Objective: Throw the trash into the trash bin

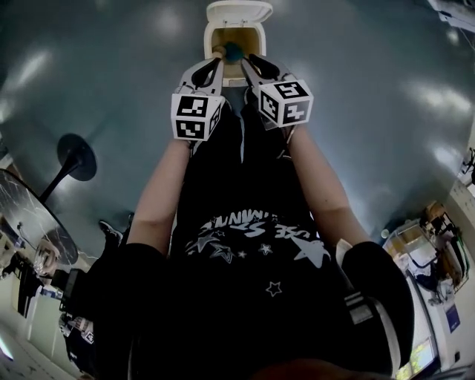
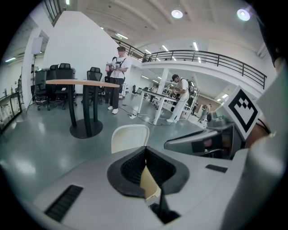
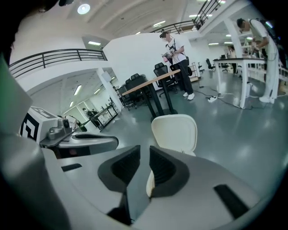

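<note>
The white trash bin (image 1: 211,38) stands on the grey floor with its lid (image 1: 239,10) tipped open, and a dark teal lump (image 1: 234,50) shows in its mouth. Both grippers hang just in front of that opening, side by side. My left gripper (image 1: 217,64) is shut, its pads meeting at the tips with nothing between them (image 2: 145,150); the lid (image 2: 130,137) rises beyond it. My right gripper (image 1: 250,64) shows only a narrow gap between its pads (image 3: 144,155), and nothing is in it. The lid (image 3: 174,131) stands right behind those jaws.
A round wooden table (image 2: 83,83) on a black pedestal base (image 1: 76,157) stands to the left, with black office chairs (image 2: 63,72) behind it. A person (image 2: 118,72) stands farther back, and another (image 2: 180,96) works at white desks (image 2: 155,96). Cluttered shelves (image 1: 434,245) line the right edge.
</note>
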A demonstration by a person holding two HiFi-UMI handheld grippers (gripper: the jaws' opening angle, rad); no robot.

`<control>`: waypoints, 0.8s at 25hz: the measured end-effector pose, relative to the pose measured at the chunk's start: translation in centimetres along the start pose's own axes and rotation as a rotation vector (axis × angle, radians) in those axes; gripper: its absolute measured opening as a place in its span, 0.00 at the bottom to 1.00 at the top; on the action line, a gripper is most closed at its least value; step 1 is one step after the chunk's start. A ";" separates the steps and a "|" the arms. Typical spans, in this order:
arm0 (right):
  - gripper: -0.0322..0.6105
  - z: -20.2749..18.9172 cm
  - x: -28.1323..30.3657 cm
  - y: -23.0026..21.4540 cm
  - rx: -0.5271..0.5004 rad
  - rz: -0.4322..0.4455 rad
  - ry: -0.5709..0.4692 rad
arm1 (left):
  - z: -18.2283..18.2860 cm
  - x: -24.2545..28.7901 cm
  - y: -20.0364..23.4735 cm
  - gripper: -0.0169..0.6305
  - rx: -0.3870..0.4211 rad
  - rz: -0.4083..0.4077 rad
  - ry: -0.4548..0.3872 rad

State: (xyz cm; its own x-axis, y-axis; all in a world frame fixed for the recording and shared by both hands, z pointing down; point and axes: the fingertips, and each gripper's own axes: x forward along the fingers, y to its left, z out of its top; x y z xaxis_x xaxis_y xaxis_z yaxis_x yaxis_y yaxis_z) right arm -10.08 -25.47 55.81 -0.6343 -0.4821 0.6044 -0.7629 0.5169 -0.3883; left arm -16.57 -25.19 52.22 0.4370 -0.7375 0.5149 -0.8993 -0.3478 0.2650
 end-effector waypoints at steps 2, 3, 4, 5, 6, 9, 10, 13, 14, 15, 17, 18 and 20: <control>0.12 0.5 -1.3 0.5 0.023 -0.009 -0.010 | 1.0 -1.1 -0.8 0.04 0.008 -0.003 -0.013; 0.11 0.9 -2.0 0.8 0.031 -0.013 -0.016 | 1.5 -1.7 -1.1 0.04 0.008 -0.002 -0.019; 0.11 1.2 -2.6 1.0 0.035 -0.018 -0.024 | 2.0 -2.2 -1.3 0.04 0.007 -0.002 -0.025; 0.11 1.5 -3.2 1.2 0.040 -0.023 -0.035 | 2.3 -2.7 -1.5 0.04 0.007 -0.004 -0.033; 0.11 1.7 -3.7 1.3 0.045 -0.030 -0.047 | 2.6 -3.0 -1.8 0.04 0.008 -0.010 -0.041; 0.09 2.0 -5.2 1.2 0.063 -0.051 -0.080 | 3.0 -3.6 -2.8 0.04 0.021 -0.031 -0.059; 0.08 2.0 -5.7 1.3 0.065 -0.055 -0.083 | 3.1 -3.9 -3.0 0.04 0.024 -0.033 -0.061; 0.06 2.1 -7.2 1.4 0.059 -0.057 -0.086 | 3.8 -5.0 -3.4 0.04 0.032 -0.022 -0.072; 0.06 2.3 -7.7 1.5 0.054 -0.050 -0.088 | 4.2 -5.4 -3.4 0.04 0.031 -0.013 -0.079; 0.06 2.4 -8.1 1.6 0.048 -0.041 -0.088 | 4.5 -5.7 -3.5 0.04 0.027 -0.003 -0.086; 0.06 2.8 -9.0 1.9 0.040 -0.022 -0.082 | 4.8 -6.4 -3.7 0.04 0.023 0.015 -0.095; 0.06 3.0 -9.5 2.1 0.036 -0.013 -0.076 | 4.8 -6.7 -3.8 0.04 0.023 0.023 -0.098; 0.06 3.1 -10.3 2.5 0.029 0.009 -0.076 | 4.8 -7.4 -4.2 0.04 0.025 0.040 -0.106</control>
State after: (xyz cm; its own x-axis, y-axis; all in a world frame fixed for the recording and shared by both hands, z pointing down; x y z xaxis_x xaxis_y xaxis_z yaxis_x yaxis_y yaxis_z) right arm -5.83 -21.40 46.52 -0.6483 -0.5298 0.5469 -0.7594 0.5018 -0.4142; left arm -16.13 -21.05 43.33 0.3977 -0.8078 0.4351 -0.9167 -0.3302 0.2250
